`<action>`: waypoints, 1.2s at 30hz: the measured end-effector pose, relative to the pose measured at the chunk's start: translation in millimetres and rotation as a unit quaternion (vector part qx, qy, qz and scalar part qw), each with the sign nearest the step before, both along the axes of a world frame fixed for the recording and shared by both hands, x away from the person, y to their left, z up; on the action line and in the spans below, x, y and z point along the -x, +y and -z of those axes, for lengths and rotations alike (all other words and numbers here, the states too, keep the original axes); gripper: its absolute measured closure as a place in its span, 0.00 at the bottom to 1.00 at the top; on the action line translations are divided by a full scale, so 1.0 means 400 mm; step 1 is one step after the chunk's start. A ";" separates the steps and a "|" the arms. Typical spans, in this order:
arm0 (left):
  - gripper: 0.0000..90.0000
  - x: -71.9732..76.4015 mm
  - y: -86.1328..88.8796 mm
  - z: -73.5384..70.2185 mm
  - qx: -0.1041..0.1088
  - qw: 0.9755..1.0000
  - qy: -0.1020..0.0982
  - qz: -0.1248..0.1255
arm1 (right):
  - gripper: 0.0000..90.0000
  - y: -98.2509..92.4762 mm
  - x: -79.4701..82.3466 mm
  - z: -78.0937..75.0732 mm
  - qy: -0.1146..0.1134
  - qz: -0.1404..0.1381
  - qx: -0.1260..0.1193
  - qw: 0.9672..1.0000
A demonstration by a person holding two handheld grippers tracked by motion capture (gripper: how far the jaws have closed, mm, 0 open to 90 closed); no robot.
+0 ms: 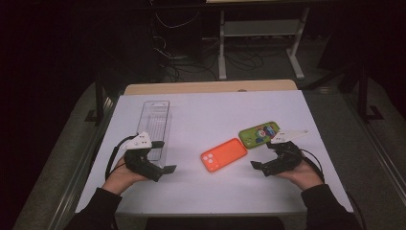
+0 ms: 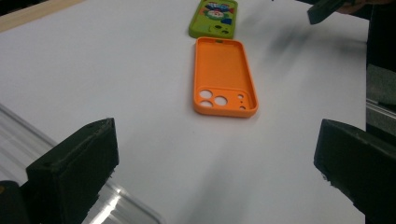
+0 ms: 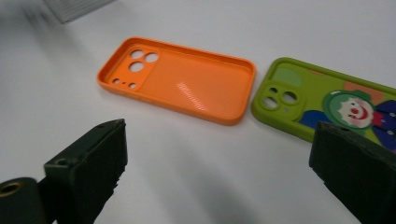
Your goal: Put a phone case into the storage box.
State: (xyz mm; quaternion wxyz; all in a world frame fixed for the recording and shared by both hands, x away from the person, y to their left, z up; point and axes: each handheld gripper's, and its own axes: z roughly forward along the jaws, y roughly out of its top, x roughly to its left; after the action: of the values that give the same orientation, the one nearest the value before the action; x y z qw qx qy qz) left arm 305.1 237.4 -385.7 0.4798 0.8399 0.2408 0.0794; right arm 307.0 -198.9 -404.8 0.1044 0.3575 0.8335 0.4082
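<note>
Both the left gripper [image 1: 163, 157] and right gripper [image 1: 262, 156] stand apart and empty; the thin orange phone case [image 1: 223, 154] may skid across the smooth table [image 1: 201, 115] if pinched off-centre.

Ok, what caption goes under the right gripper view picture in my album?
Open black jaws face an orange phone case lying hollow side up beside a green clown case.
</note>
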 end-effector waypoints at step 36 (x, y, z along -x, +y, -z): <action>0.00 -0.006 -0.151 0.021 -0.005 0.999 0.005 0.054 | 0.82 -0.047 -0.224 -0.033 0.051 0.087 0.065 0.993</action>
State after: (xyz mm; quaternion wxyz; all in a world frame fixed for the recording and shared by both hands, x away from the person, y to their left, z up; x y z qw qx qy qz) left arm 307.6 177.0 -394.2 0.4783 0.8543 0.1971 0.0502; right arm 396.8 -217.7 -391.8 0.1196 0.4413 0.8284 0.3236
